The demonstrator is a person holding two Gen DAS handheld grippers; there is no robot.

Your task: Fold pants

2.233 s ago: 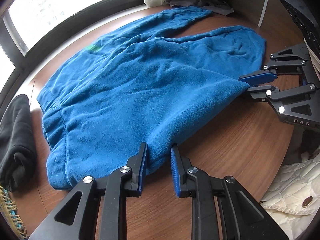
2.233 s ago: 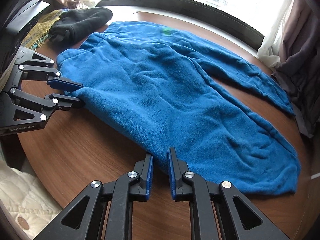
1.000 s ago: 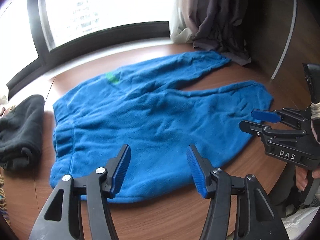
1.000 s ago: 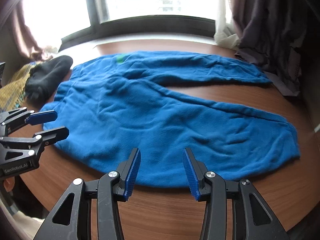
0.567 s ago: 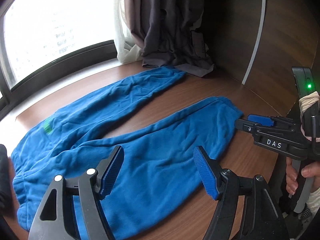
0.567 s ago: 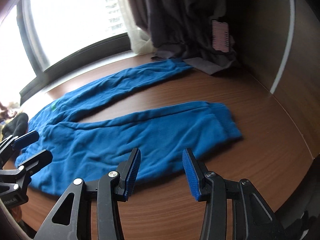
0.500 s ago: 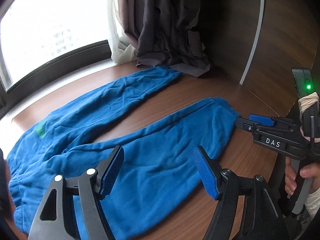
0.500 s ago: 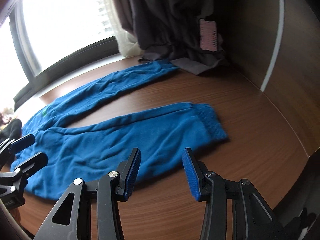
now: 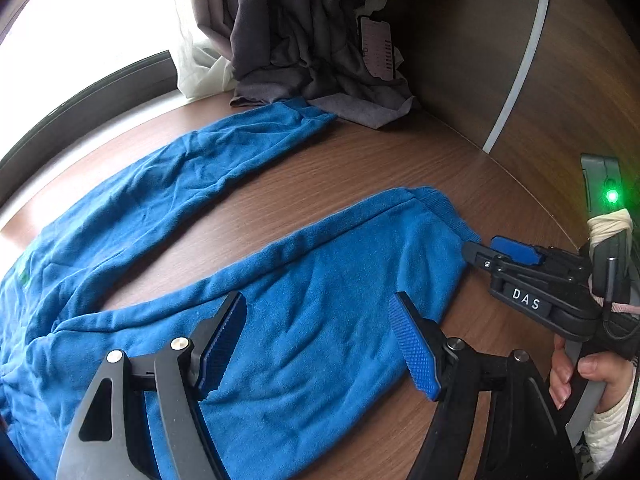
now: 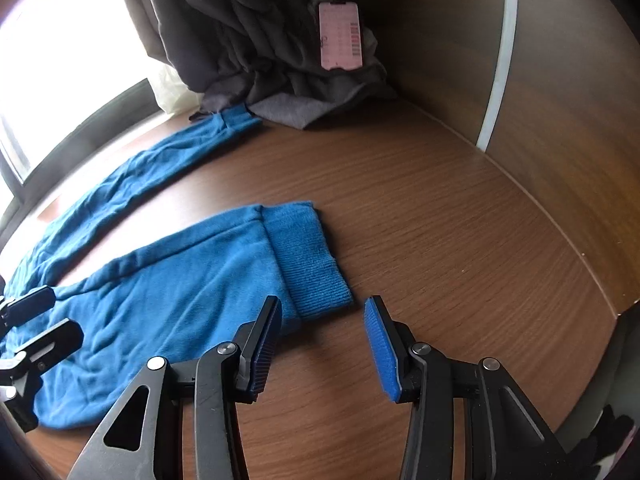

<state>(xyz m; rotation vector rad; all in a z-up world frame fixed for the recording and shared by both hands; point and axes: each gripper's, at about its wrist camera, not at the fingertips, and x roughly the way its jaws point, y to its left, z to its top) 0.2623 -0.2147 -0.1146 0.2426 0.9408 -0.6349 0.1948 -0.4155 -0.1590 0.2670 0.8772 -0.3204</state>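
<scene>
Two legs of the blue fleece pants (image 9: 304, 320) lie spread apart in a V on the round wooden table (image 10: 440, 208). The near leg runs from the waist end, off to the left of both views, out to a ribbed cuff (image 10: 308, 260) on the right; the far leg (image 9: 180, 168) reaches away toward the grey curtain (image 9: 312, 40) by the window, its cuff touching the curtain's hem. Neither leg is folded over the other yet, so the fold looks barely begun.

The near leg's long axis runs left to right across both grippers. The right gripper (image 10: 324, 344) is the one nearer the cuff: its jaws stand wide apart and hold nothing, the left finger over the near corner of the cuff and the right finger over bare wood just beside it. The left gripper (image 9: 316, 344) hangs over the middle of the same leg, jaws also spread wide and holding nothing, with fleece beneath both fingers.

My judgement is that the next move is a pinch on the cuff's near edge by the right gripper, so that it can carry the near leg across to the far one while the left takes the leg farther up.
</scene>
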